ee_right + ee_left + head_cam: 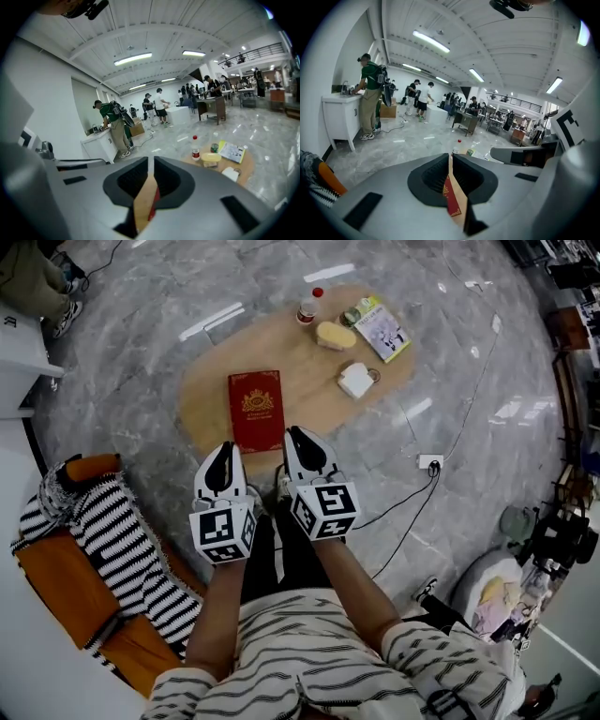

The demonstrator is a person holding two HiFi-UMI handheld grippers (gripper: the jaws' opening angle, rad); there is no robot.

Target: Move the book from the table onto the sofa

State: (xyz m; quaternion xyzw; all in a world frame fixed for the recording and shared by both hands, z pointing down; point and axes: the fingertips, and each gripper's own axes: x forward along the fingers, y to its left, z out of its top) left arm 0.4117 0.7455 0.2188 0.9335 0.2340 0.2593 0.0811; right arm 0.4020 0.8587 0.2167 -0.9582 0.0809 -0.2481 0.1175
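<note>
Head view first: the red book (256, 411) is lying flat on the low wooden table (211, 395), just ahead of the left gripper (224, 454) and a bit to the inner side of the right gripper (299, 439). Both grippers hang over the near edge of the table, side by side, and neither one touches the book as far as I can see. The orange sofa (61, 582) with the striped blanket (122, 540) sits well behind and out to the left of the left gripper.

Left gripper view: the left gripper (450, 161) has its jaws pressed together with nothing in them. All you get is a red sliver of the book (452, 202) through the slit, down below the tips.

Right gripper view: same deal. The right gripper (151, 165) has its jaws together apart from a thin slit, and it's empty, with a strip of the book (153, 206) peeking out underneath.

So I'd say basically nothing is done yet. The book isn't grabbed or lifted, and the whole grab, carry and drop onto the sofa is left.
</note>
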